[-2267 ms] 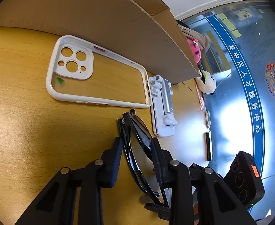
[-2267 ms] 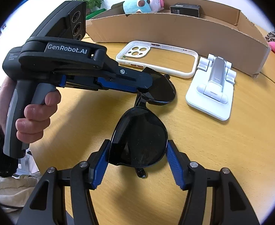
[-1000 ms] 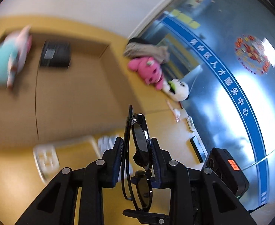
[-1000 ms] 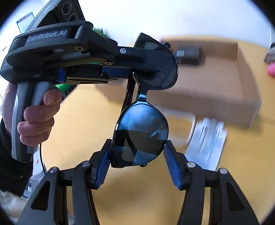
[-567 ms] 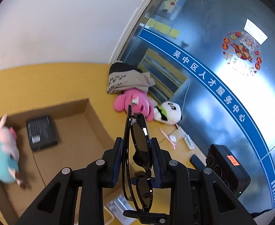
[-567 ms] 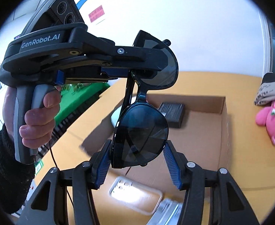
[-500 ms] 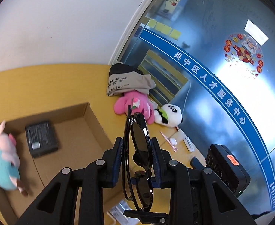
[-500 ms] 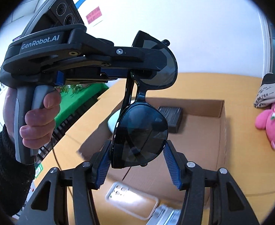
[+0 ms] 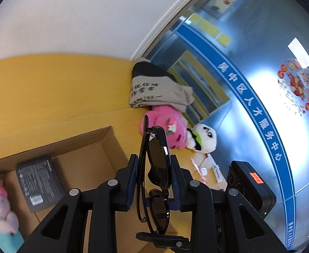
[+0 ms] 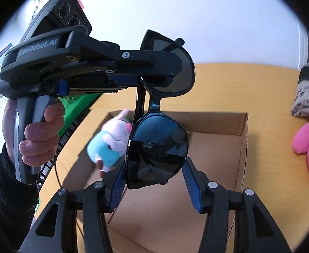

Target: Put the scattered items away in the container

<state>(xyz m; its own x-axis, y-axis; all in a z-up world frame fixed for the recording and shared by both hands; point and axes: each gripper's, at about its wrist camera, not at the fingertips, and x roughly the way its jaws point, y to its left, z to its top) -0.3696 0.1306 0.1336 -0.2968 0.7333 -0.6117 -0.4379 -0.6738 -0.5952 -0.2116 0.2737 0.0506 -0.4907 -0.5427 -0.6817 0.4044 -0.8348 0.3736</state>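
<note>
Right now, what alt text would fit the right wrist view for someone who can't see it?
Black sunglasses hang above an open cardboard box, gripped by the left tongs and the right tongs. A pink and blue soft toy lies inside the box.

The yellow wooden table (image 9: pixel 55 88) holds a cardboard box (image 10: pixel 244 130), a pink plush toy (image 9: pixel 171 130), a panda toy (image 9: pixel 203 138) and a folded cloth (image 9: pixel 154 90).

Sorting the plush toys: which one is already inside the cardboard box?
The teal-and-pink plush; it lies inside the cardboard box, while the pink plush and panda plush sit outside on the table.
</note>
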